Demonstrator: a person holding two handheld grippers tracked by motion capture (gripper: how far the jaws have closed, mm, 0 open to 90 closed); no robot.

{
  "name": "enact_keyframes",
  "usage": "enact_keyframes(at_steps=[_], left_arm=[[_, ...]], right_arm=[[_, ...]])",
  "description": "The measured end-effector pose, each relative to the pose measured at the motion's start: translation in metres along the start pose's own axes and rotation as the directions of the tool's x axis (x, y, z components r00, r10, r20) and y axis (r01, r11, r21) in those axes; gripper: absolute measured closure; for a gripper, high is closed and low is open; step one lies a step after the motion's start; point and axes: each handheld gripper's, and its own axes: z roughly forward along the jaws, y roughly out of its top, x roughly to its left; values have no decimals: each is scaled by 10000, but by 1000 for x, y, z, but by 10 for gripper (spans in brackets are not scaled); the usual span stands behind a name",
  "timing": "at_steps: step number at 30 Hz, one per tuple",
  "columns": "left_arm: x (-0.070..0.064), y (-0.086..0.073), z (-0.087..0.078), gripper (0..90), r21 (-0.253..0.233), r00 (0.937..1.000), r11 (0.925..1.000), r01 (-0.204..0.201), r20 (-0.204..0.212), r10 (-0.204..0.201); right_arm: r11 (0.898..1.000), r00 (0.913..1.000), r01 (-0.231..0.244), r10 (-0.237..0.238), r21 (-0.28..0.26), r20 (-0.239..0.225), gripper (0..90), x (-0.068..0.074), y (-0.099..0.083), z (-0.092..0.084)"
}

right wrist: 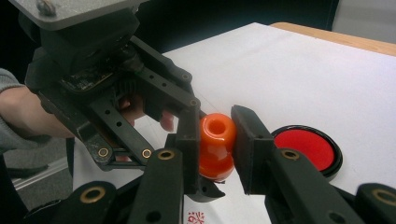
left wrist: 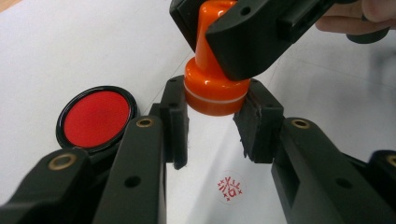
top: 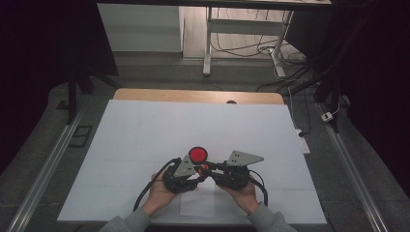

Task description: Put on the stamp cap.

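Here, white paper [top: 145, 145] covers the table (dim room); both hand-held grippers clamp the orange stamp [left wrist: 212, 86].

The left tongs [top: 197, 170] and the right tongs [top: 207, 169] are black, with brass-coloured rivets along their jaws and round holes. Each carries a grey three-cornered plate with small screws, and a black cable trails behind. The person wears grey sleeves [top: 126, 223].
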Motion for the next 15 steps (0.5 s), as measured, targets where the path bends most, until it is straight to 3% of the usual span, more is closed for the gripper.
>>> enact_keyframes(at_steps=[15], left_arm=[[0,-1,0,654,80,10000,9999,98,-16,-98]], right_arm=[[9994,9994,342,-341,-66,105,734,3,-3,2]])
